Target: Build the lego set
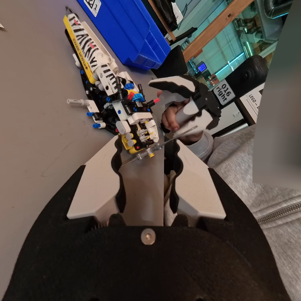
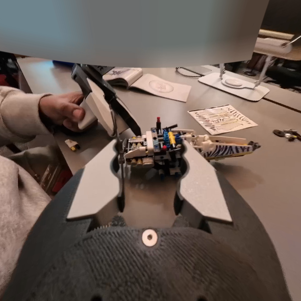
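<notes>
- Grey desk [image 2: 211,171] carries everything; going left to right in the right wrist view, a small loose white-and-yellow piece [image 2: 72,144] lies near the desk's edge, apart from the build.
- Next, the left gripper [image 2: 114,130] reaches down toward the model's near end; in its own view its fingers [image 1: 97,175] stand spread, grasping nothing, with a thin grey rod [image 1: 162,143] on the model's tip crossing the gap between them.
- At centre, the lego model [image 2: 162,146] lies on the desk: a black frame packed with blue and yellow gears, red pins, and a long white tail with zebra-striped panels pointing right.
- Its own right gripper [image 2: 150,162] sits spread around the model's gear block, jaws either side; whether they touch it I cannot tell.
- Farther right lie a sticker sheet [image 2: 223,120], largely used as far as I can judge, and a few loose parts [image 2: 288,134]; an open instruction booklet [image 2: 146,84] sits behind.
- Judging progress: body and tail look assembled and stickered; exposed gears, bare pins and loose parts suggest panels and rotor work remain.
</notes>
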`<state>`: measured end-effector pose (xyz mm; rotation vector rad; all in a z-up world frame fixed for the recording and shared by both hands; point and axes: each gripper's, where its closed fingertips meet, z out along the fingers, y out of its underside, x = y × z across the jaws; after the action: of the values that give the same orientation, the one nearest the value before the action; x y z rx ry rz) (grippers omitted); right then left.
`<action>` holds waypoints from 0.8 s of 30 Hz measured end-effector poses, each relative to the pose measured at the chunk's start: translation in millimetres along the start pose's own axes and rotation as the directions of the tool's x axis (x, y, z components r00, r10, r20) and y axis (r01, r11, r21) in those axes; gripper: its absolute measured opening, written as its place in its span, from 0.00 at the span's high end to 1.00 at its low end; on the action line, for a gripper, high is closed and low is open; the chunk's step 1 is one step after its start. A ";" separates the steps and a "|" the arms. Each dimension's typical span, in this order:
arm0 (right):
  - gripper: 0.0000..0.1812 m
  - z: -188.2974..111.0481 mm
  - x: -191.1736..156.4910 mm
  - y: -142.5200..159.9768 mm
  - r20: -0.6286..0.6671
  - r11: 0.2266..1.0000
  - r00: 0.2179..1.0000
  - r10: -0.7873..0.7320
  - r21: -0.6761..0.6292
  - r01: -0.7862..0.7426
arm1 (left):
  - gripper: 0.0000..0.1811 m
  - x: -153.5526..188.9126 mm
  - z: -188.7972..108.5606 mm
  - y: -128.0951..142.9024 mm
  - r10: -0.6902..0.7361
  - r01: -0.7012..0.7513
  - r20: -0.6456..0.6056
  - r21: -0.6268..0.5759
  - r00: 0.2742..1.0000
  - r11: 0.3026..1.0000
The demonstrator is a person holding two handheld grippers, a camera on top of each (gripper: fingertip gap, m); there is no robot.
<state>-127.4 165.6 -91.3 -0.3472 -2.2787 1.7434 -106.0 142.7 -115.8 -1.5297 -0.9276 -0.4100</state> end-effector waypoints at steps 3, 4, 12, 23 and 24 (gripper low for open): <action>0.90 -10.3 15.8 -13.2 -0.056 0.997 0.998 0.023 0.072 -0.019 | 0.66 -0.1 0.1 0.1 0.000 0.000 0.000 -0.001 1.000 1.000; 1.00 -12.9 21.5 -17.3 -0.070 0.996 0.997 0.024 0.088 -0.018 | 0.66 0.1 0.0 0.0 0.000 0.000 -0.001 0.000 1.000 1.000; 1.00 2.3 45.8 10.9 -0.130 0.996 0.990 -0.045 -0.086 0.034 | 0.66 0.1 -0.5 -0.8 -0.003 0.003 -0.003 0.006 1.000 1.000; 1.00 3.9 51.7 14.5 -0.139 0.996 0.990 0.005 -0.087 -0.017 | 0.66 0.2 -0.5 -0.8 -0.004 0.004 -0.004 0.006 1.000 1.000; 1.00 4.0 51.8 14.6 -0.139 0.996 0.990 0.004 -0.087 -0.016 | 0.66 0.2 -0.5 -0.8 -0.004 0.004 -0.004 0.006 1.000 1.000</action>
<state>-176.9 183.2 -103.7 -0.4824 -2.2616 1.5739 -106.4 142.3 -115.1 -1.5216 -0.9278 -0.4123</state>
